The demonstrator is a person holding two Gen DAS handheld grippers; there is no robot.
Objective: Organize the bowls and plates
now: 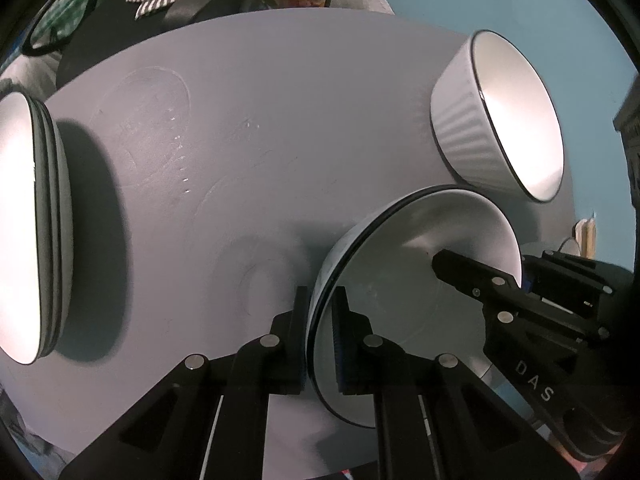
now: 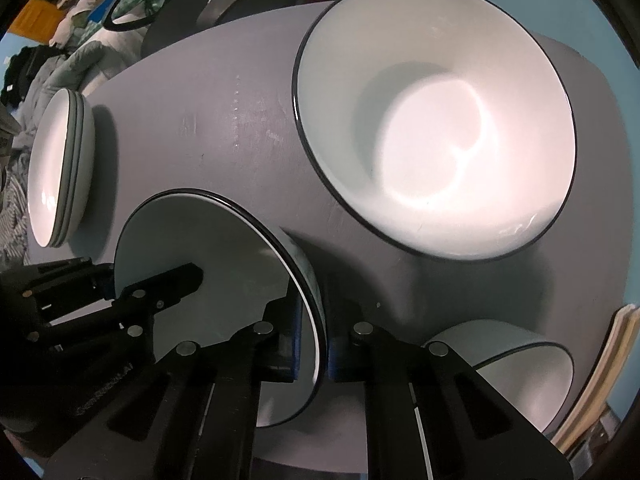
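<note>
Left wrist view: the left gripper [image 1: 322,320] pinches the rim of a shallow plate [image 1: 404,280] over the grey table [image 1: 260,120], between a plate stack [image 1: 24,224] and a ribbed bowl [image 1: 500,120]. Right wrist view: the right gripper [image 2: 316,344] pinches the same plate's opposite rim, near a second bowl [image 2: 528,376].

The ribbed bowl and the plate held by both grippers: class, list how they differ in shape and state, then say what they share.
1. The ribbed bowl is deep with a fluted outer wall; the plate is shallow and smooth.
2. The ribbed bowl sits free on the table; the plate's rim is clamped by the left gripper and the right gripper.

Shared: both are white with a thin dark rim.
</note>
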